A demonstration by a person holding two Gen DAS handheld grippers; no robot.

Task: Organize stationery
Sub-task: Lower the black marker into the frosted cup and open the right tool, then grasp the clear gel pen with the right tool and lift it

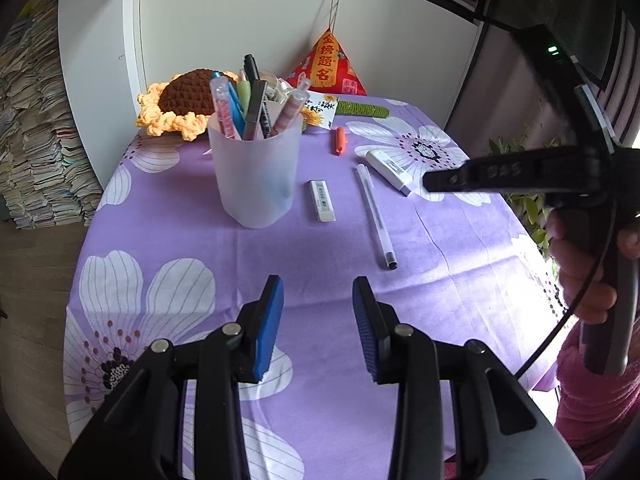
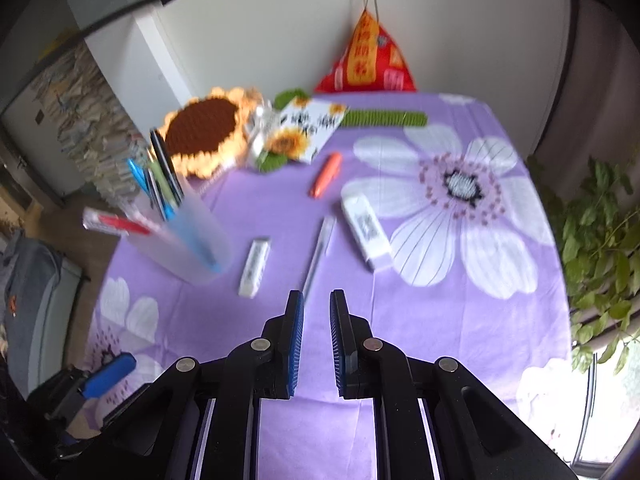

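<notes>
Stationery lies across the purple flowered tablecloth [image 1: 200,236]. From my left, the frosted pen cup [image 1: 256,172] stands upright, stuffed with pens whose lower ends blur behind its wall. Next I see the white eraser [image 1: 322,201], the clear pen [image 1: 376,216], the orange cap-like piece [image 1: 339,141] farther back, then the white correction tape [image 1: 390,170], partly hidden by my right gripper [image 2: 317,344]. My left gripper [image 1: 318,328] hangs with jaws apart, empty; the right's jaws stand slightly parted, empty too. Its view is smeared.
</notes>
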